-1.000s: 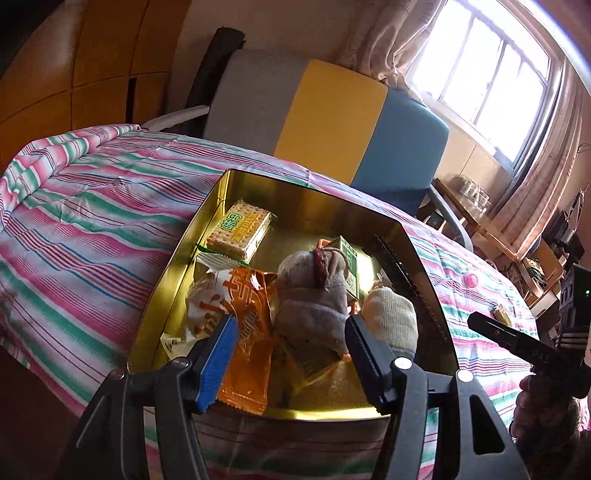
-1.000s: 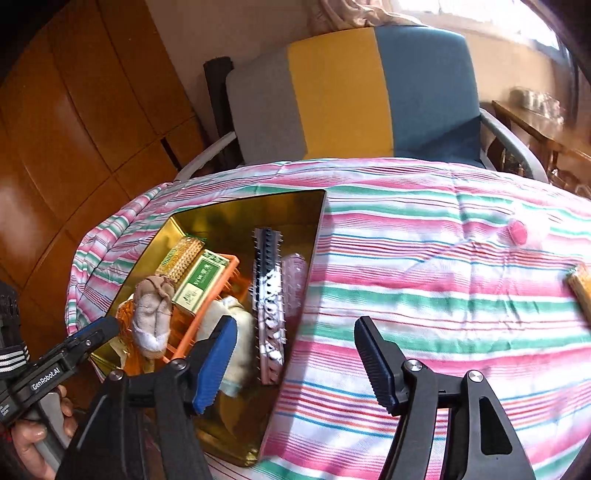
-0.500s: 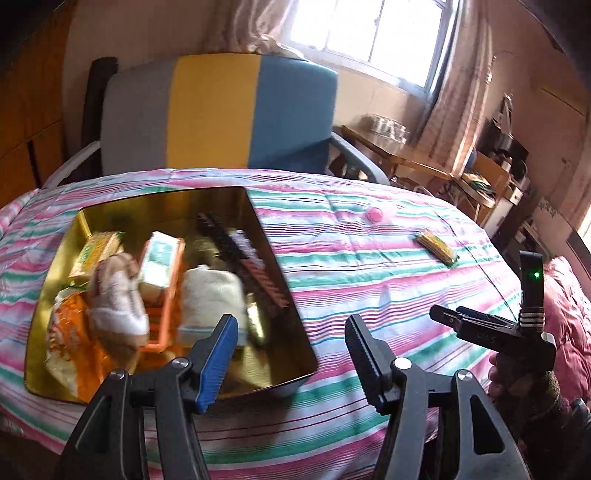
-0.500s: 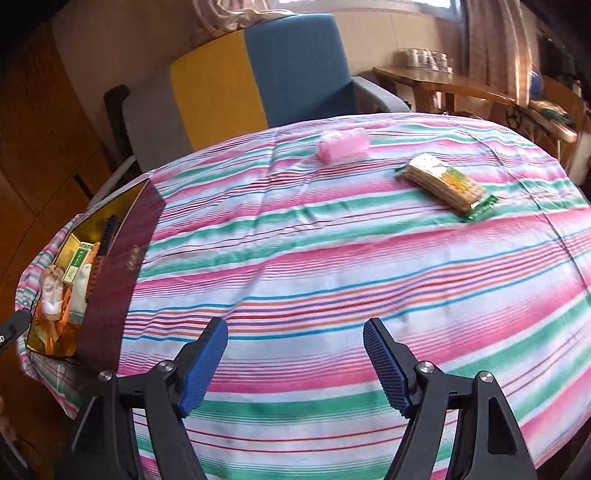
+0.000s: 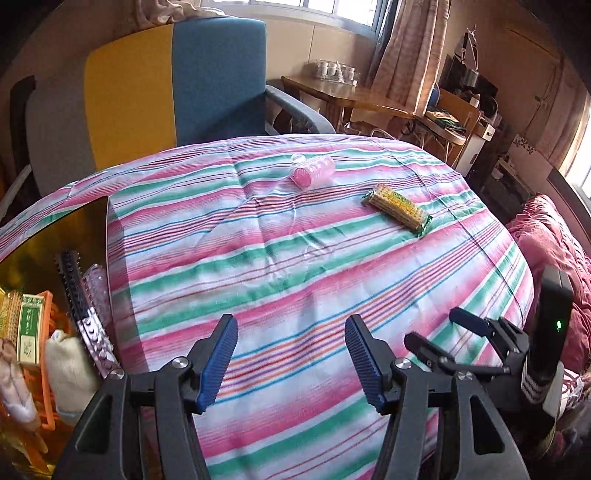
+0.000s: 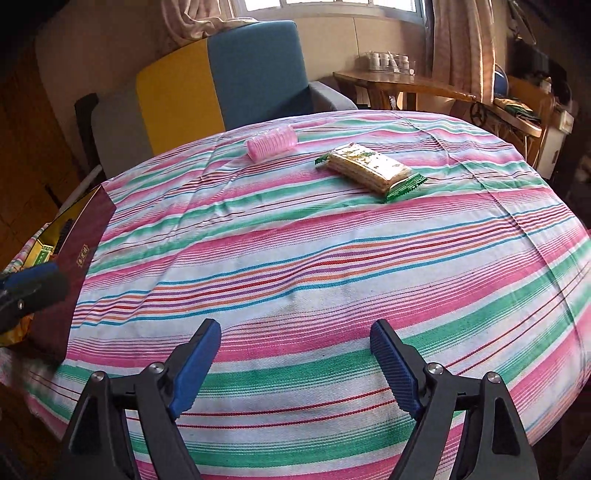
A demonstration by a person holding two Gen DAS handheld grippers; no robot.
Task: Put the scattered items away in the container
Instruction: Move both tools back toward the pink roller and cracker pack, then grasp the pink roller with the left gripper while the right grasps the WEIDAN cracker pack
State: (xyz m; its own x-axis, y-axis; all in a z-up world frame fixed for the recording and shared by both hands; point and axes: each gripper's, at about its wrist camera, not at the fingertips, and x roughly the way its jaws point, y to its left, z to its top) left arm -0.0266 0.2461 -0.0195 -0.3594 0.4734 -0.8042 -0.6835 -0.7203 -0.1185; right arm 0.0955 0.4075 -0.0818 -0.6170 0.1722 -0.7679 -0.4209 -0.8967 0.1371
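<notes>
You are working over the striped cloth (image 6: 295, 258) with the tin (image 5: 74, 236) sitting at nine o'clock; its wall is the one obstacle. Your right gripper (image 6: 295, 365), jaws just opening and empty, is facing the cracker pack (image 6: 369, 168) at one o'clock, so straddle its narrow width. Your left gripper (image 5: 291, 358) is also hanging apart and empty, the pink roller (image 5: 314, 171) lying at twelve.

A grey, yellow and blue armchair (image 6: 218, 85) stands behind the striped tablecloth (image 6: 332, 280), a wooden side table (image 6: 402, 86) beyond.

Yellow-blue armchair (image 6: 218, 81), wooden side table (image 6: 399, 86), curtained sunlit window (image 5: 332, 9).
</notes>
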